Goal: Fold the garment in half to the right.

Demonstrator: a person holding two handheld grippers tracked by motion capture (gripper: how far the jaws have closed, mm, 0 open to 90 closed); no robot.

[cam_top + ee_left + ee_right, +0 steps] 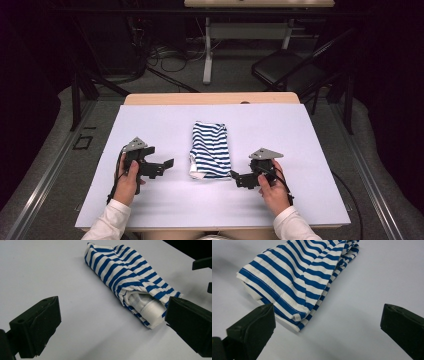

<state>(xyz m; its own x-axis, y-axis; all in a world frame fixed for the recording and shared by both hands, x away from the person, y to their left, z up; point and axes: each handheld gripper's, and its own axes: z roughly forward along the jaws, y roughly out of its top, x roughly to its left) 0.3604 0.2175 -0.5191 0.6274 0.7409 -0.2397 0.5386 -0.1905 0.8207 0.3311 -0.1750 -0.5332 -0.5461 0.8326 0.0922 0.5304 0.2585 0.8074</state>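
on the table point(150, 200): bare white top, slick.
striped cloth point(210, 149): folded bundle at mid-table, between the grippers.
left gripper point(167, 163): jaws apart, empty.
right gripper point(235, 176): jaws apart, near the hem.
risk: pinching one layer likely unrolls the bundle.

Folded cloth point(211, 150) between grippers, seemingly untouched

Blue-white striped garment point(211, 149), folded into compact bundle, lying flat mid-table.
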